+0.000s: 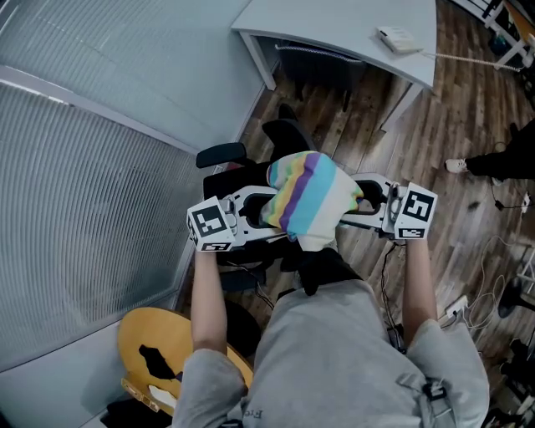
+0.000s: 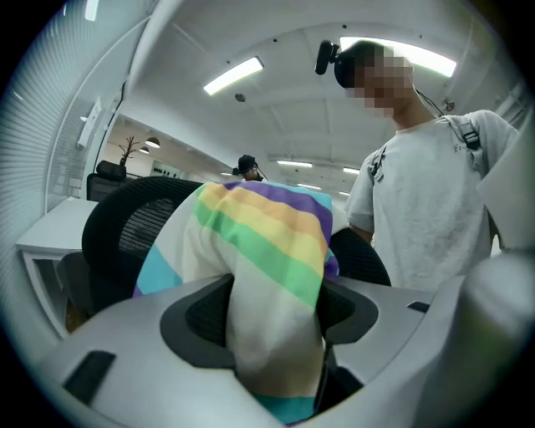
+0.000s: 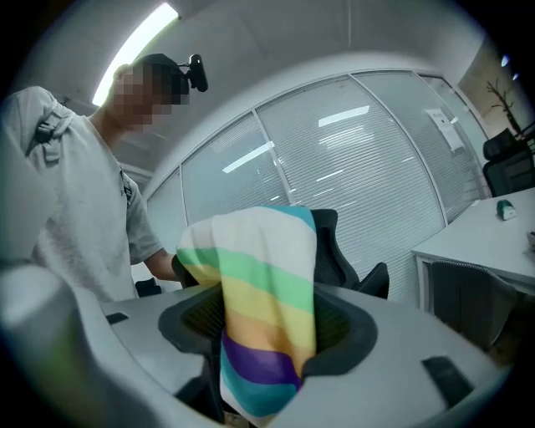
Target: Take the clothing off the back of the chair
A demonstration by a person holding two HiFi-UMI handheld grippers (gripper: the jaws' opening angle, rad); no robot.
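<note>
A rainbow-striped white garment [image 1: 309, 196] hangs over the back of a black office chair [image 1: 288, 134]. My left gripper [image 1: 266, 214] holds its left side and my right gripper [image 1: 358, 205] its right side, both level with the chair's top. In the left gripper view the white and striped cloth [image 2: 259, 242] fills the gap of the left gripper [image 2: 276, 326], pinched between the pads, with the mesh chair back [image 2: 125, 226] behind it. In the right gripper view the cloth [image 3: 259, 267] is likewise clamped in the right gripper [image 3: 267, 334], in front of the chair [image 3: 334, 251].
A glass wall with blinds [image 1: 84, 167] runs along the left. A white desk [image 1: 351, 25] with a small device [image 1: 399, 38] stands behind the chair. A yellow seat [image 1: 159, 334] is at my lower left. Cables [image 1: 493, 292] lie on the wood floor, and another person's shoe [image 1: 456, 165] shows at right.
</note>
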